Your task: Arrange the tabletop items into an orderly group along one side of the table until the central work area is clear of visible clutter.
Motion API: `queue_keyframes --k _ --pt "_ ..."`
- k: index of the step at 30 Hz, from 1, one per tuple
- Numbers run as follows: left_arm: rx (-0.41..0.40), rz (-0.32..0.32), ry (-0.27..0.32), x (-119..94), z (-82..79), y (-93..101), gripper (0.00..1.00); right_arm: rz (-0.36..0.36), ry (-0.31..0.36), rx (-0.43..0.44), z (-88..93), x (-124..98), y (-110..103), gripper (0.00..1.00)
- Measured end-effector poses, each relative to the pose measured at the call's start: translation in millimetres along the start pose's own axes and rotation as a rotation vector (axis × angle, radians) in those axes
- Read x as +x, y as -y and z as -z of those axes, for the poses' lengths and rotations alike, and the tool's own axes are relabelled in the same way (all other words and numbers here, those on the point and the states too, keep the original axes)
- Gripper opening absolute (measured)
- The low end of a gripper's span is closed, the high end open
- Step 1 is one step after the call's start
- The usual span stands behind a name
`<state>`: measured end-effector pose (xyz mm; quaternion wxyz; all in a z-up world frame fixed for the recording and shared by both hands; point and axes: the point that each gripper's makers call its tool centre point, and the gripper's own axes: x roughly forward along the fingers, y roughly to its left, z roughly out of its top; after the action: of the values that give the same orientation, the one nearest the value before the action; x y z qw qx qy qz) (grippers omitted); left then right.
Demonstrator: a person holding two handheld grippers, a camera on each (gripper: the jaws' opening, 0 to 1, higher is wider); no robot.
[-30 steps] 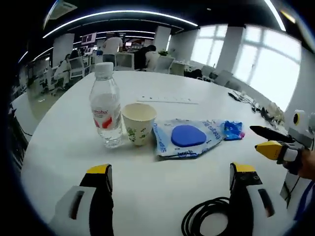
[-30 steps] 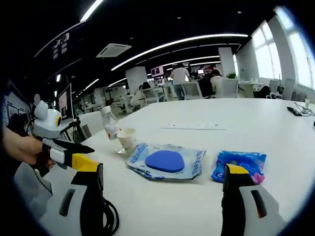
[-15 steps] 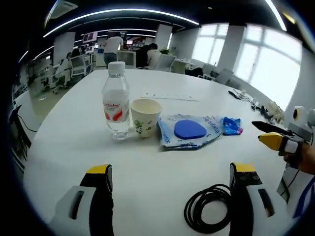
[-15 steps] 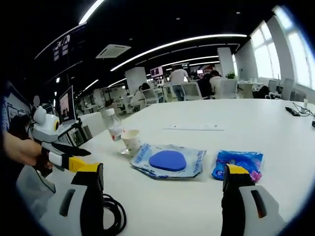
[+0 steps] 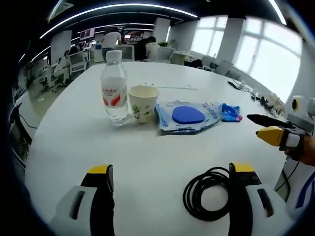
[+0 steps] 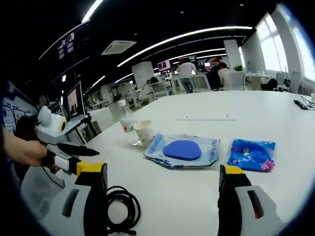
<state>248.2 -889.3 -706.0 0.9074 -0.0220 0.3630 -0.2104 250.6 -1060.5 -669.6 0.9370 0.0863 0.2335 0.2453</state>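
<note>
- Hovering low over the white round table [image 5: 64, 147], the left gripper [image 5: 170, 177] has its jaws spread wide with nothing between them; the right gripper [image 6: 162, 179] is likewise wide open and empty.
- Nearest, a coiled black cable [image 5: 209, 191] lies at about 5 o'clock in the left gripper view, just in front of the right-hand jaw; in the right gripper view it sits at 7 o'clock [image 6: 122, 206].
- Beyond it, a row runs across the table: a clear water bottle [image 5: 113, 88] with a red label, a paper cup [image 5: 142, 102] with a green print close beside it, a plastic packet holding a blue pad [image 5: 187, 117], and a small blue wrapper [image 5: 230, 112] at the row's right end.
- The cable looks the likeliest trouble: grabbed by one loop, the coil could unwind and drag across the cleared middle.
- The light cup and tall bottle could topple if a jaw nudges either while the packet is shifted.
- Blue print on the packet and red lettering on the bottle are too blurred to read.
- Farthest off, desks, chairs and people fill an open office.
</note>
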Motion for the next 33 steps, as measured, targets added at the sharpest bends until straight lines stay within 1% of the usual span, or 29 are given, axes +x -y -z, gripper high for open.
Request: queue_keyframes --k 1,3,4,5,6,8,9,12,14,15,16,17,18,20,21,22,24,25,26,27,28,30,31,33 --pt "-0.002 -0.002 -0.024 1 7.5 -0.7 0.92 0.001 -0.007 0.021 3.6 0 0 0.85" --pt "-0.016 -0.013 -0.043 0 18.2 -2.3 0.91 -0.002 -0.031 0.033 12.3 2 -2 0.83" --pt "-0.022 -0.018 -0.049 -1 23.0 -2.0 0.91 -0.003 -0.048 0.024 16.7 3 -3 0.83" --pt "-0.022 -0.020 -0.054 -1 26.0 -1.0 0.91 -0.007 -0.072 -0.012 22.6 3 -5 0.83" --pt "-0.015 -0.021 -0.062 -2 30.3 0.7 0.90 -0.011 -0.081 -0.032 25.5 3 -7 0.82" --pt "-0.007 -0.018 -0.077 -2 37.4 2.3 0.90 -0.023 -0.105 -0.043 32.3 3 -12 0.80" --pt "-0.011 -0.019 -0.088 -1 41.2 1.7 0.90 -0.021 -0.116 -0.031 36.2 3 -13 0.79" --pt "-0.037 -0.035 -0.101 -1 48.4 -0.4 0.90 -0.008 -0.119 -0.011 42.5 4 -13 0.76" --pt "-0.041 -0.041 -0.102 0 50.9 1.6 0.89 -0.015 -0.137 -0.009 50.2 5 -17 0.74" --pt "-0.037 -0.047 -0.105 1 52.8 3.3 0.88 -0.030 -0.159 -0.025 57.4 5 -21 0.73" --pt "-0.046 -0.060 -0.110 1 54.5 3.2 0.87 -0.040 -0.179 -0.042 63.9 6 -23 0.71" --pt "-0.088 -0.096 -0.129 1 59.5 1.1 0.86 -0.046 -0.198 -0.055 70.9 6 -25 0.69" --pt "-0.091 -0.096 -0.130 2 60.1 1.6 0.84 -0.051 -0.235 -0.068 81.6 7 -26 0.67" --pt "-0.092 -0.102 -0.125 4 61.2 5.3 0.81 -0.060 -0.250 -0.081 88.5 8 -31 0.59" --pt "-0.086 -0.109 -0.131 4 63.1 7.0 0.80 -0.066 -0.250 -0.083 90.3 9 -33 0.53" --pt "-0.069 -0.121 -0.145 4 66.6 8.9 0.78 -0.079 -0.253 -0.101 94.5 10 -36 0.46" --pt "-0.035 -0.144 -0.157 4 71.6 9.9 0.74 -0.083 -0.287 -0.180 104.5 10 -36 0.38" --pt "-0.035 -0.156 -0.165 4 74.1 9.2 0.72 -0.076 -0.281 -0.208 106.5 12 -36 0.36" --pt "-0.062 -0.172 -0.176 4 77.5 7.6 0.72 -0.080 -0.271 -0.200 106.5 13 -39 0.36" --pt "-0.047 -0.178 -0.132 6 69.6 5.9 0.71 -0.081 -0.260 -0.190 104.8 13 -40 0.36" --pt "-0.073 -0.186 -0.155 3 72.9 7.0 0.71 -0.081 -0.259 -0.188 104.5 13 -40 0.35" --pt "-0.058 -0.192 -0.158 4 72.6 7.8 0.67 -0.076 -0.260 -0.186 104.7 15 -39 0.35" --pt "-0.033 -0.201 -0.157 4 72.0 7.5 0.66 -0.072 -0.255 -0.179 103.8 15 -39 0.35" --pt "-0.022 -0.210 -0.158 3 73.0 8.2 0.62 -0.067 -0.252 -0.178 102.9 16 -38 0.33"
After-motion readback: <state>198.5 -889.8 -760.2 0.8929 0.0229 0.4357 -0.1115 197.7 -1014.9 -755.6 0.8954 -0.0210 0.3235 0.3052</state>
